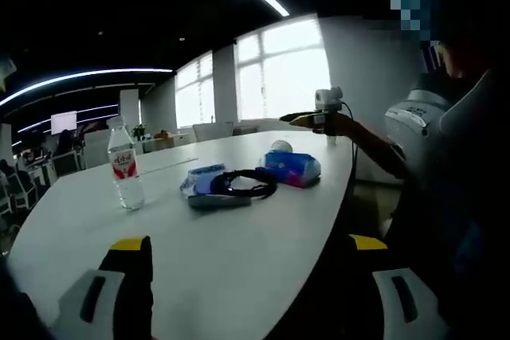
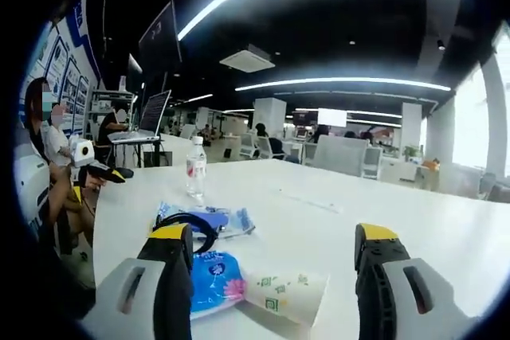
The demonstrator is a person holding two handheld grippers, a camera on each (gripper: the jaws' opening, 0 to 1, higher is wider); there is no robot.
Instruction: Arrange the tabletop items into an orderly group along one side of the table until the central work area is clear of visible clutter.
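Left hand-held gripper [image 1: 253,256]: jaws spread wide, yellow-tipped, nothing between them, held above the near edge of the white oval desk [image 1: 239,260]. Ahead of the jaws, near the desk's right edge, a loose cluster: flat blue-and-clear plastic packet [image 1: 204,183], black looped headset or strap [image 1: 244,182] lying partly on it, blue soft tissue pack [image 1: 292,168] just behind to the right. Pale paper cup [image 1: 281,146] behind the tissue pack, mostly hidden. Clear plastic water bottle with red label [image 1: 124,166] upright, set apart to the left of the cluster. Beyond the far right desk edge, a person's outstretched arm [image 1: 368,142] carrying the other hand-held gripper; jaw state there too small to tell.

Right hand-held gripper [image 2: 275,280]: released, jaws wide apart, empty, low over the desk [image 2: 335,197]. Directly between the jaws, white paper cup with green print [image 2: 288,295] lying on its side, touching the blue tissue pack [image 2: 213,278] at its left. Farther out, the flat packet [image 2: 209,220] with black strap [image 2: 201,223] on top. Water bottle [image 2: 196,170] upright beyond. Central and far desk surface bare. Seated person [image 2: 49,137] at far left edge of the view; office desks and monitors in background.
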